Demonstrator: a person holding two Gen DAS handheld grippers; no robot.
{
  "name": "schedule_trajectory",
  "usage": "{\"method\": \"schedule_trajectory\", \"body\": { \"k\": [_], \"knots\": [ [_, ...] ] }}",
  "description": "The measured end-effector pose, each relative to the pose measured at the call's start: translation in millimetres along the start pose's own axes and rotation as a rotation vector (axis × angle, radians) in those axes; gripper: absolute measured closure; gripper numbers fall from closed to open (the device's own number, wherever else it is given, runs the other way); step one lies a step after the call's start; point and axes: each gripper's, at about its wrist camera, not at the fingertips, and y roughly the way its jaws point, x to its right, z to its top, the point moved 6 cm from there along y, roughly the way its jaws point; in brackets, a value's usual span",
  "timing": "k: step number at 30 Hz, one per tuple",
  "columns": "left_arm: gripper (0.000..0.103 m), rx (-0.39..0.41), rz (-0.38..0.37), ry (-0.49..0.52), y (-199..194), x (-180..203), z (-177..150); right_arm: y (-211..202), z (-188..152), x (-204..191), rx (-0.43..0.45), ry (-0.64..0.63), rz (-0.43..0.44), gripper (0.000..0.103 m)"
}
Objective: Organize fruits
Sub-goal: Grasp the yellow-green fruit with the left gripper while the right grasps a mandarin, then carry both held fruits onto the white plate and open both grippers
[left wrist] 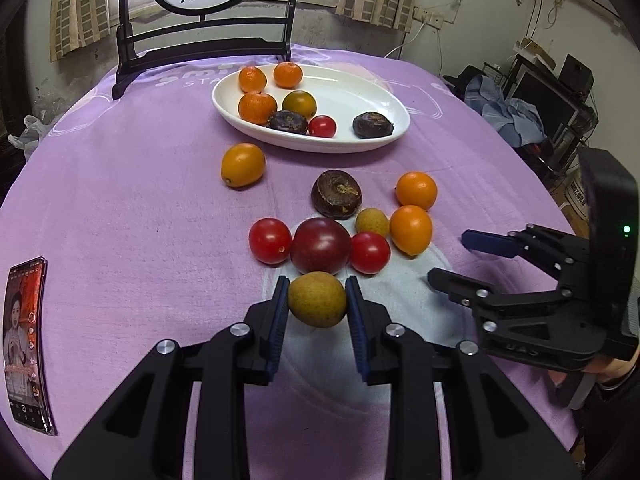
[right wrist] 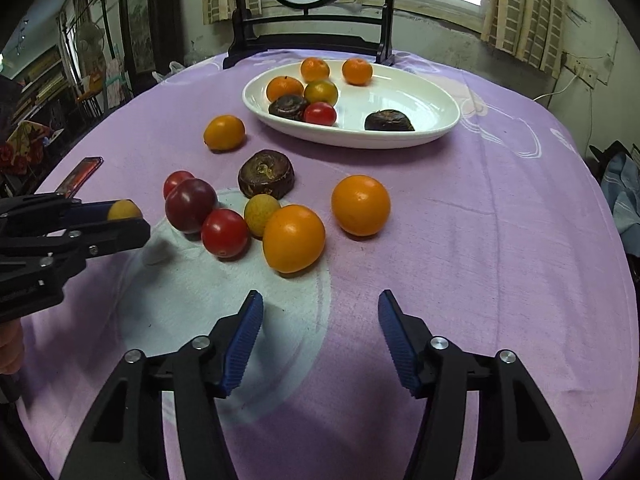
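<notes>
My left gripper is shut on a small yellow-brown fruit, held just above the purple cloth; the fruit also shows between its fingers in the right wrist view. Just beyond lie a dark red plum, two red tomatoes, a small yellow fruit, two oranges, a dark brown fruit and a lone orange fruit. The white oval plate holds several fruits. My right gripper is open and empty, near the front of the pile.
A phone lies on the cloth at the left. A black wooden stand with a round painted screen stands behind the plate. The table is round, with its edge falling away on the right.
</notes>
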Motion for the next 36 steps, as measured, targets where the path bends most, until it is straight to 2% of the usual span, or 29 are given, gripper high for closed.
{"method": "schedule_trajectory", "body": {
  "k": [13, 17, 25, 36],
  "knots": [
    [0.075, -0.007, -0.017, -0.035, 5.4, -16.1, 0.4, 27.7, 27.7, -9.7, -0.011, -0.027, -0.007, 0.049],
    [0.075, -0.012, -0.018, -0.042, 7.1, -17.2, -0.3, 29.3, 33.1, -12.1, -0.006, -0.032, -0.001, 0.066],
    [0.075, -0.015, -0.005, -0.037, 6.8, -15.5, -0.2, 24.7, 30.9, -9.2, -0.009, -0.01, -0.011, 0.066],
    [0.075, 0.016, 0.001, 0.003, -14.9, 1.8, 0.2, -17.2, 13.5, 2.2, 0.048, 0.025, -0.002, 0.066]
  ]
}}
